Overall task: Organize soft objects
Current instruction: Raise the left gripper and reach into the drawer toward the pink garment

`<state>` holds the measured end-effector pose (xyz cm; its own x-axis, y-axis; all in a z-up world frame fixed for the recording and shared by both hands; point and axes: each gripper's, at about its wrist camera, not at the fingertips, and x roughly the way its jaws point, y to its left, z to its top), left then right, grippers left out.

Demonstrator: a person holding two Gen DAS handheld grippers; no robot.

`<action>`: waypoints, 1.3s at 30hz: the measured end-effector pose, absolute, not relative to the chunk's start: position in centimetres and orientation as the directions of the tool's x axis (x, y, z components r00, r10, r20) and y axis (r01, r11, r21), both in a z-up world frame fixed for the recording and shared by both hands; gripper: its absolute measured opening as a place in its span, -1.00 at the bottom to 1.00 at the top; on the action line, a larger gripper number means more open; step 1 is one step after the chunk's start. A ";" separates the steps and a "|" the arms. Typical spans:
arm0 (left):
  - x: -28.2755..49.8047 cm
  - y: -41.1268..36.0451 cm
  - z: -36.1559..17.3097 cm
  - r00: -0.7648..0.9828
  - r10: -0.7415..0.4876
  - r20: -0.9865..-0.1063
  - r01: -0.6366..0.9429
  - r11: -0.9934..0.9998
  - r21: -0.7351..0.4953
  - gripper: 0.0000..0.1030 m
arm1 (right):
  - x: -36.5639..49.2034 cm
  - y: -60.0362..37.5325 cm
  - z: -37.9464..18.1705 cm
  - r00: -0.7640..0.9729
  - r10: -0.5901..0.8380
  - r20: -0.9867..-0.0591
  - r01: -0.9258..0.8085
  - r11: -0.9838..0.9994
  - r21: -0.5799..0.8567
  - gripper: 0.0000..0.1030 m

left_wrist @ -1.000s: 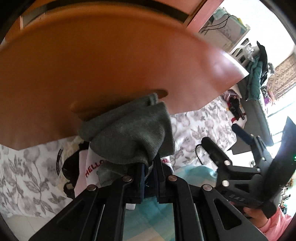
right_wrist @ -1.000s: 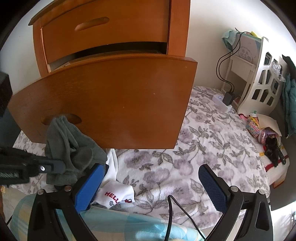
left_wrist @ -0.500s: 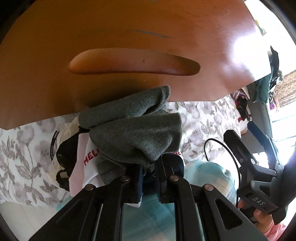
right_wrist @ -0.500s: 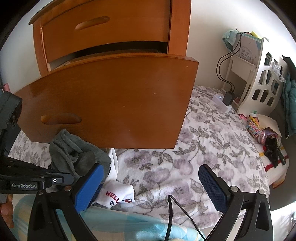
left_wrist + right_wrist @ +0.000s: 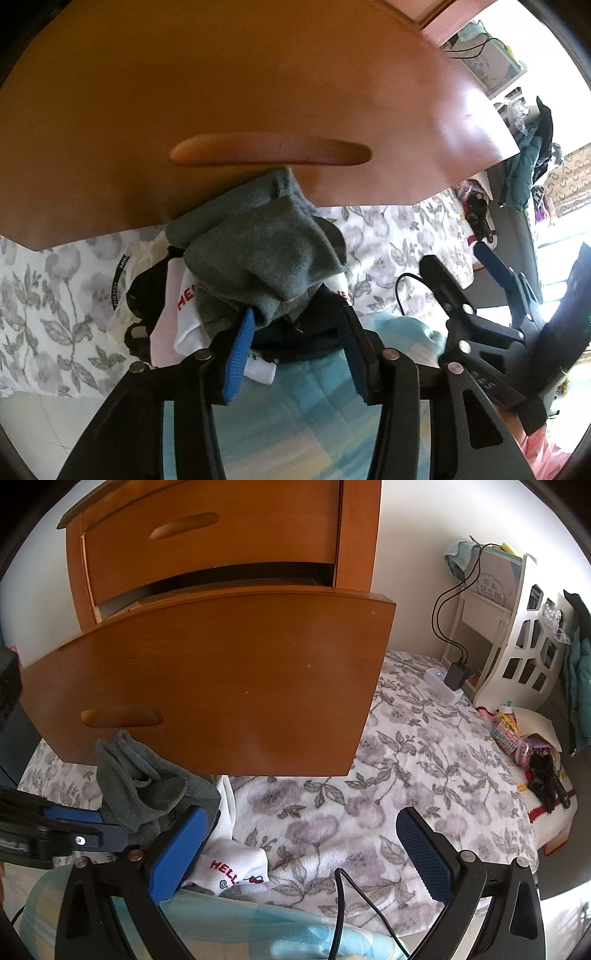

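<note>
Left gripper (image 5: 295, 354): jaws opening, about half spread; the blue pads (image 5: 238, 363) no longer press the grey sock (image 5: 258, 254), whose lower fold still rests against the tip of the left-hand pad.
Right gripper (image 5: 306, 853): fingers spread wide, nothing between them, hanging over the floral bedspread (image 5: 406, 768); its blue pads (image 5: 177, 853) touch nothing that can be made out.
Grey sock: a bunched, ribbed knit in dark grey-green, folded over itself, with the cuff end pointing up toward the drawer front (image 5: 221, 679). It sits on top of a small heap of other soft pieces, just below the drawer's lower edge.
Heap under the sock: a white sock (image 5: 232, 867) with red lettering, something black (image 5: 147, 291), and a dark navy piece (image 5: 306, 332) between the left gripper's fingers (what kind of garment cannot be told).
Drawer front: orange-brown wood, pulled out from the wooden chest (image 5: 229, 531), with a long oval recessed handle (image 5: 269, 150) just above the sock.
Writing: red "HELL" on the white sock, the rest of the word hidden in both views; white letters on a black curved band (image 5: 117, 280) to the left of the heap, too small to read.
Foreground: a pale blue and yellow checked blanket (image 5: 295, 424) below both grippers, with a black cable (image 5: 343, 897) lying across it.
</note>
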<state>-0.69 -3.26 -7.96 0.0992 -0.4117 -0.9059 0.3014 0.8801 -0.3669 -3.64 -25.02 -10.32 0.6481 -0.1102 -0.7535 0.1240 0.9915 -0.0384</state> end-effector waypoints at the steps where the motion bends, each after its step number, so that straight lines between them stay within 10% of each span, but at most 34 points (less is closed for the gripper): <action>1: -0.8 -3.2 -7.6 0.106 -0.412 -0.905 0.307 0.879 -0.365 -0.02 | -3.6 -25.0 -10.3 0.648 -0.110 -0.754 0.124 0.992 -0.038 1.00; 8: -1.0 -2.7 -5.4 0.176 -0.390 -0.904 0.327 0.889 -0.320 0.45 | -3.7 -25.0 -10.3 0.649 -0.113 -0.753 0.124 0.991 -0.042 1.00; 26: -1.2 -0.4 -3.2 0.331 -0.313 -0.890 0.299 0.930 -0.216 0.76 | -3.7 -25.0 -10.3 0.649 -0.112 -0.753 0.124 0.991 -0.041 1.00; 39: -2.2 1.1 8.1 0.569 -0.524 -0.634 0.457 0.842 -0.286 1.00 | -3.6 -25.0 -10.2 0.649 -0.108 -0.753 0.124 0.992 -0.036 1.00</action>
<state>-2.23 1.06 8.12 0.5690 -0.5240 -0.6338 0.4568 0.8422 -0.2863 -3.62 -24.99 -10.17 0.6488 -0.1085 -0.7532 0.1244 0.9916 -0.0356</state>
